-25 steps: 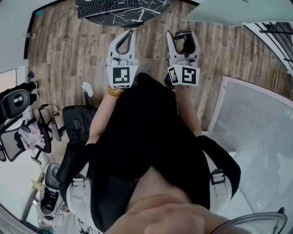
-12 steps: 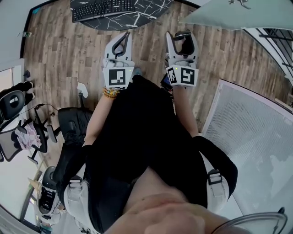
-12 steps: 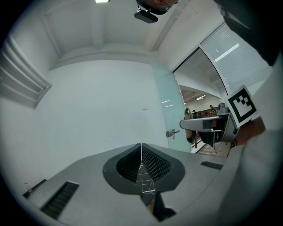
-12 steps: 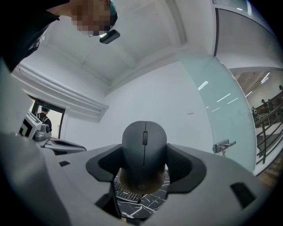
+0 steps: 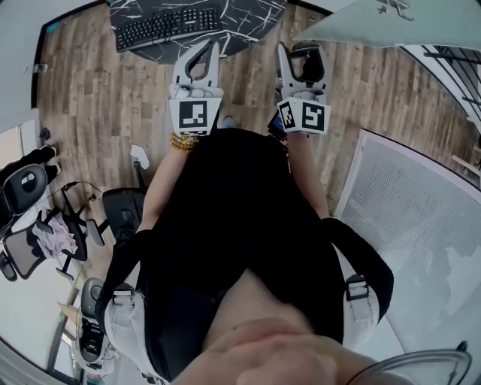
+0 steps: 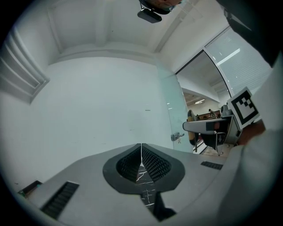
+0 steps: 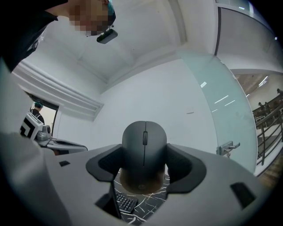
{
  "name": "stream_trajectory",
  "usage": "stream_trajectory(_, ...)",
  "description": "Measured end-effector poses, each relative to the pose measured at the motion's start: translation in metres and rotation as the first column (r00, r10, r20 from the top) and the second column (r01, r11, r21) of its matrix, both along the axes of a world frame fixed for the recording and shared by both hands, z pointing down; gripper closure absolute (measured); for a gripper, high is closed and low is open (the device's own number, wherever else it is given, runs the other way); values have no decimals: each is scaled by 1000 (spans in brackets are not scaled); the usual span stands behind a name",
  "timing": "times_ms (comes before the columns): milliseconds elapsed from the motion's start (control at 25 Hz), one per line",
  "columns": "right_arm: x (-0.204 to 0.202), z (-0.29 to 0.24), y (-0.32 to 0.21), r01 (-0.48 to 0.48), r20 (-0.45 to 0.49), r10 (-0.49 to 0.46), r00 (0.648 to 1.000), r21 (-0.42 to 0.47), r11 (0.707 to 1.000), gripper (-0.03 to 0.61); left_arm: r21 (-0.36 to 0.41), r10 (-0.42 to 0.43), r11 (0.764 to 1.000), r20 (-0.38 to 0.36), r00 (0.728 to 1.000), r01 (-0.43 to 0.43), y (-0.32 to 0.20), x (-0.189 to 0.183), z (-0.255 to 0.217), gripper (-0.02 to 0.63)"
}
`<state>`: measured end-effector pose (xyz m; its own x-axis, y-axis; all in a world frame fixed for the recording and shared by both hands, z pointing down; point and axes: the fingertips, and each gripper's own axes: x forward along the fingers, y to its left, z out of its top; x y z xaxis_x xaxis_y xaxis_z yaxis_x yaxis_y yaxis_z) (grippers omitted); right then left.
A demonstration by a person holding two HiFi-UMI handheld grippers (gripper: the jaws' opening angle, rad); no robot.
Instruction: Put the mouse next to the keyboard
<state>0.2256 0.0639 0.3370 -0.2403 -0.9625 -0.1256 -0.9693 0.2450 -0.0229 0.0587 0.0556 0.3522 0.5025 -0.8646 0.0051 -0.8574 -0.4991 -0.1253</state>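
Note:
A black keyboard point(image 5: 167, 26) lies on a dark marble-patterned table point(image 5: 248, 15) at the top of the head view. My right gripper point(image 5: 301, 54) is shut on a dark grey mouse point(image 7: 144, 148), held between its jaws near the table's edge; the mouse point(image 5: 306, 64) shows dark between the white fingers. A corner of the keyboard point(image 7: 126, 204) and the table point(image 7: 152, 201) show below the mouse. My left gripper point(image 5: 209, 51) is shut with nothing in it, its tips reaching the table's near edge. The left gripper point(image 6: 141, 148) points at a white wall.
Wooden floor point(image 5: 90, 98) lies below. Office chairs point(image 5: 34, 218) stand at the left, a white panel point(image 5: 421, 225) at the right. A glass door with a handle point(image 7: 226, 147) is ahead on the right. The person's black-clad body fills the middle of the head view.
Both grippers have moved forward toward the table, and the keyboard and table sit lower and nearer in the head view. The mouse stays in the right gripper.

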Motion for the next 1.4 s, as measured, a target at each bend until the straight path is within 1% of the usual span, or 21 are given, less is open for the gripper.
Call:
stream_trajectory(120,-7,0,-24,-3,-4,3,1000,-10,1000,290,-8,6,1000,-12,1000,-6,-25,-10,-2,597)
stream_trajectory(240,-15,0,-53,-4,-10,3,1000,-17,1000,290,-8,-3,1000,-42,999,2,-55,-23,-5,597)
stream_trajectory(360,-28,-6,-78,-2,-25,2,1000,-15,1000,290,-26,-15,1000,-70,997,13,-81,-37,-3,597)
stream_trajectory(600,-49,-14,-125,-15,-49,14,999,-20,1000,290,-17,6,1000,-69,998,-7,-128,-58,-3,597)
stream_trajectory(880,-63,-19,-168,-58,-60,56,997,-19,998,290,-32,46,998,-71,996,-49,-171,-79,2,597)
stream_trajectory(1000,-58,-20,-182,-86,-65,84,994,-23,996,290,-36,64,997,-78,995,-67,-188,-80,3,597)
stream_trajectory(1080,-53,-20,-188,-101,-66,100,993,-24,995,290,-30,78,996,-68,995,-80,-196,-79,3,597)
stream_trajectory(1200,-47,-19,-198,-117,-50,116,992,-27,993,290,-17,89,996,-64,994,-90,-206,-75,2,597)
stream_trajectory(1400,-41,-15,-216,-90,-65,89,994,-11,996,290,-24,72,997,-70,995,-74,-225,-68,12,597)
